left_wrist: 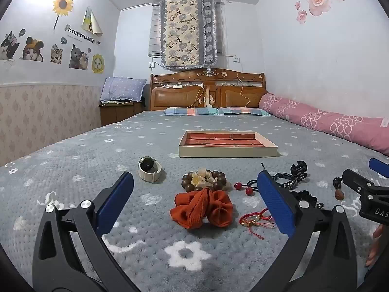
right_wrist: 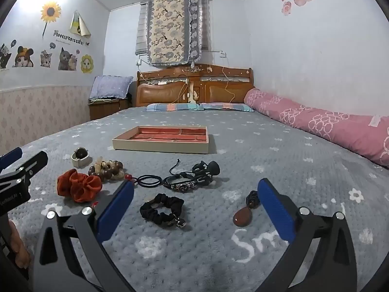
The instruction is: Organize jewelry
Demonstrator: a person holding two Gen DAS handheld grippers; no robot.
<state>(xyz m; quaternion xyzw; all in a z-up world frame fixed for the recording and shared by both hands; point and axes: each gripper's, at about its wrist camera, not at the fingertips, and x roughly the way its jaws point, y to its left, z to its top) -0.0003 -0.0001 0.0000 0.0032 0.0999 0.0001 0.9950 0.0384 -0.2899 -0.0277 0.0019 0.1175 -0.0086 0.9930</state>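
The jewelry lies scattered on the grey flowered blanket (left_wrist: 73,150) of the bed, toward its near edge. An orange scrunchie (left_wrist: 202,208) sits nearest the left tool (left_wrist: 194,202), with a wooden bead bracelet (left_wrist: 204,179) touching it just behind and a red cord bracelet (left_wrist: 255,219) beside it. A white-strapped watch (left_wrist: 149,169) stands apart toward the bed's left side. Further right lie a black hair tie with red beads (right_wrist: 145,179), a black leather bracelet (right_wrist: 181,182), a black claw clip (right_wrist: 205,169), a black scrunchie (right_wrist: 161,210) and a brown teardrop pendant (right_wrist: 243,216) on a dark cord. The pendant rests just beside the inner face of the right tool's (right_wrist: 194,202) right finger. Behind all of it, toward the middle of the bed, is a shallow tray (left_wrist: 228,150) with red compartments. Both tools are spread fully wide above the blanket and grasp nothing. A pink rolled quilt (left_wrist: 328,121) runs along the bed's right edge.
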